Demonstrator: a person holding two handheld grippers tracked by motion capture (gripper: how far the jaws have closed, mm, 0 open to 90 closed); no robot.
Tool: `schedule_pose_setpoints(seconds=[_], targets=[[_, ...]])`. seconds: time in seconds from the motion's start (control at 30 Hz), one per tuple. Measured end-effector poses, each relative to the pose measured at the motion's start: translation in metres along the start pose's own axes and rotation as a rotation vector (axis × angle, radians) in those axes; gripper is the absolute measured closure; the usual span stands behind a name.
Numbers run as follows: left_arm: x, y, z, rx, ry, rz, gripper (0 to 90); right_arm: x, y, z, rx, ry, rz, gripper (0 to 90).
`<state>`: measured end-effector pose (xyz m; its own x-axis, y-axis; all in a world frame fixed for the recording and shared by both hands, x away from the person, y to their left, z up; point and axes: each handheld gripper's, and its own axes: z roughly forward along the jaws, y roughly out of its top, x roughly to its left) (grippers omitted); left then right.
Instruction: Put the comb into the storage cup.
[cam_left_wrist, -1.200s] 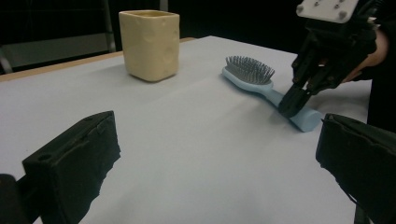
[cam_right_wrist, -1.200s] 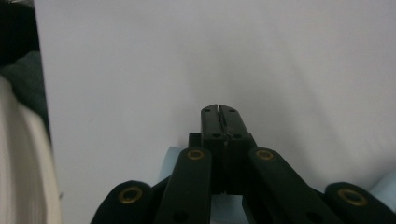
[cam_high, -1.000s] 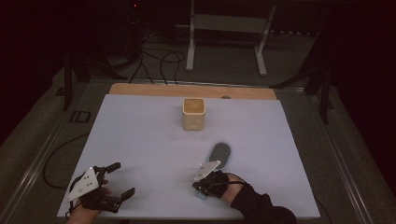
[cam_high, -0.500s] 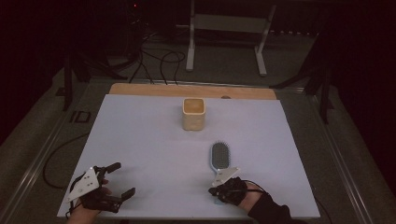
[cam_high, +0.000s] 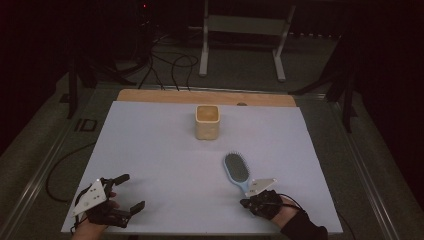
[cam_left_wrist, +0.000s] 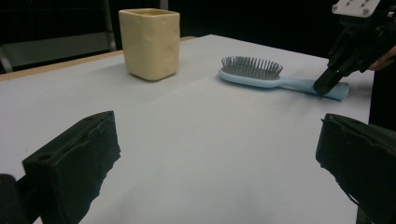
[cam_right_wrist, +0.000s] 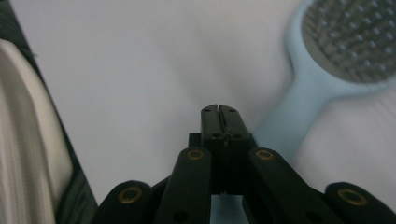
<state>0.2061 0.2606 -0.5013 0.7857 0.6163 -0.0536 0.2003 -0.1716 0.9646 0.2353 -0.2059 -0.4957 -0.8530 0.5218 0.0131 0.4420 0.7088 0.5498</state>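
Right now the pale blue plastic hairbrush (cam_high: 236, 170) lies flat on the bench (cam_high: 160, 150), its oval head packed with short dark bristles that stand upward, its smooth, slightly flattened handle running back toward the right gripper (cam_high: 248, 202). That gripper's black jaws are pressed together with nothing between them; in the right gripper view the closed tips (cam_right_wrist: 219, 110) sit just beside the handle (cam_right_wrist: 299, 105), which passes off to their right, and whether they touch it I cannot tell. A grey three-cornered plate rides on top of this gripper, and the hand behind it wears a dark sleeve.

The left gripper (cam_high: 131, 192) rests near the bench's front corner with its jaws spread wide and empty; seen along them, the blocky matt pads (cam_left_wrist: 79, 154) frame the brush (cam_left_wrist: 261, 74) well ahead and to the right.

Farther ahead of both grippers stands a cream-yellow squarish cup (cam_high: 207, 122), glossy like ceramic, with rounded corners and shallow dimples on its walls (cam_left_wrist: 150, 42), upright and well apart from the brush.

The bench wears a smooth, matt white sheet; a strip of light wood (cam_high: 200, 96) shows along its far edge. Beyond lies a dim room with dark flooring, loose black cables (cam_high: 170, 65) and the pale metal legs of a stand (cam_high: 240, 45).
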Motion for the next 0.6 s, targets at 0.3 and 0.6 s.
schedule_pose_setpoints(seconds=[0.3,0.6], targets=[[0.000,0.000,0.001,0.002,0.002,0.002,0.0,-0.022,-0.017,-0.008,0.012,-0.070,0.062,90.0],[0.000,0.000,0.001,0.002,0.002,0.001,0.0,-0.038,-0.026,-0.015,0.029,-0.109,0.097,90.0]])
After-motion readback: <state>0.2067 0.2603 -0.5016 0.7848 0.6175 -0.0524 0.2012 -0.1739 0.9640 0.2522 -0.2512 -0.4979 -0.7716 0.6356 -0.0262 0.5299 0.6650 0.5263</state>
